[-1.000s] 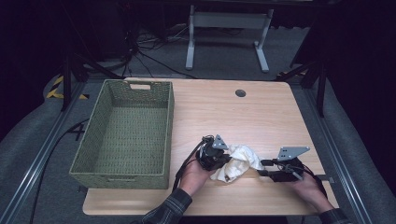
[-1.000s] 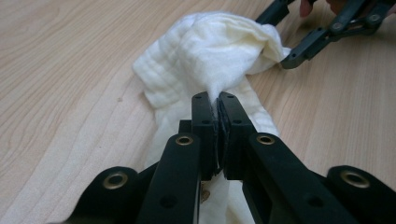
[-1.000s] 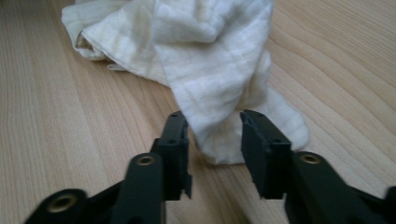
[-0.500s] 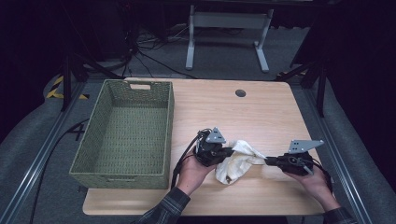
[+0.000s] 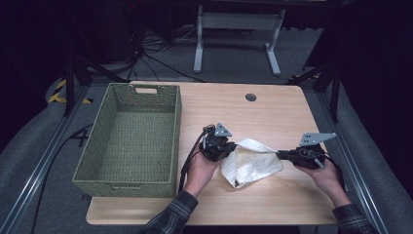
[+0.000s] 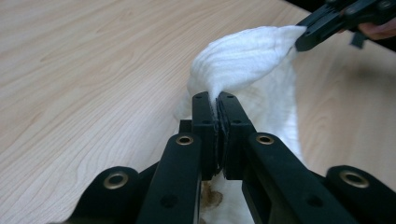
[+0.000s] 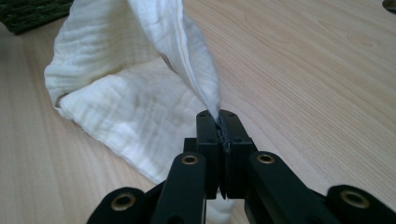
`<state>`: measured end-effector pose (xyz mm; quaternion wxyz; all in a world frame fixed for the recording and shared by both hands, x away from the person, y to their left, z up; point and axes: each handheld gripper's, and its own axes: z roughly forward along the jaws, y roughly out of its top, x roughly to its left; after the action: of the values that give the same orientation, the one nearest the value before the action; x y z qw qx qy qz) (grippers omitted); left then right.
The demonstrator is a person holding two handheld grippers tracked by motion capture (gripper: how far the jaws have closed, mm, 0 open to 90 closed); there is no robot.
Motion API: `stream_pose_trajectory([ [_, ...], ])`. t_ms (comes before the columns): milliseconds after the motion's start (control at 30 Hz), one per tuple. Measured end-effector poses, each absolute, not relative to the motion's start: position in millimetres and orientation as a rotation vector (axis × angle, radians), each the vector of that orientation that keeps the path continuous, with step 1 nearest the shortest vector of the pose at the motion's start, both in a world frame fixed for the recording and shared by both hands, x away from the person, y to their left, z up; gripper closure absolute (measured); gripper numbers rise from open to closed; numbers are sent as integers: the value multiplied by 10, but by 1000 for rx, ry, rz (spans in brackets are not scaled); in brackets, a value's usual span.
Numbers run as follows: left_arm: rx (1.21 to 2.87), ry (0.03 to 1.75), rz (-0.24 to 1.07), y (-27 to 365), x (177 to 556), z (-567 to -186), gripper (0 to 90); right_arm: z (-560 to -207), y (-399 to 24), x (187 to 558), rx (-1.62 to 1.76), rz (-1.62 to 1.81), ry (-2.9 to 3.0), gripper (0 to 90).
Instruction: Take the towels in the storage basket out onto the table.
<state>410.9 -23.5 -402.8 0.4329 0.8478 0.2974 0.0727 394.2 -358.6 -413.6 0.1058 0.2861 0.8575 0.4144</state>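
Both tools are gripping the white cloth (image 5: pixel 251 163): the left tool (image 5: pixel 230 146) is pinching one edge, the right tool (image 5: pixel 280 155) is clamping the opposite corner, its jaws having just closed on the fabric. The cloth is hanging between them, its lower part resting on the desk (image 5: pixel 272 112) beside the green basket (image 5: pixel 129 146). Judgement: pickup done; spreading or folding, and any placing in the basket, not yet started.

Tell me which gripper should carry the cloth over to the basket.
Left, probably. The left gripper is shut on the cloth and sits next to the basket; the right gripper, also shut on the cloth, is on the side away from it.
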Motion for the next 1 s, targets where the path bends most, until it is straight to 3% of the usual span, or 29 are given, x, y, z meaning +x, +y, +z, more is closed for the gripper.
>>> stream_pose_trajectory([
  [300, 2171, 831, 171, -268, 4337, -4313, 830, -4370, -3534, 4175, 904, 1131, 2569, 874],
  [433, 2174, 867, 179, -242, 4335, -4332, 746, -4433, -3539, 4197, 918, 1130, 2579, 798],
  [567, 2150, 841, 198, -210, 4227, -4229, 659, -4358, -3588, 4137, 906, 1171, 2544, 748],
  [1000, 2161, 704, 130, -205, 3722, -4166, 637, -4221, -3361, 3845, 771, 1276, 2604, 733],
])
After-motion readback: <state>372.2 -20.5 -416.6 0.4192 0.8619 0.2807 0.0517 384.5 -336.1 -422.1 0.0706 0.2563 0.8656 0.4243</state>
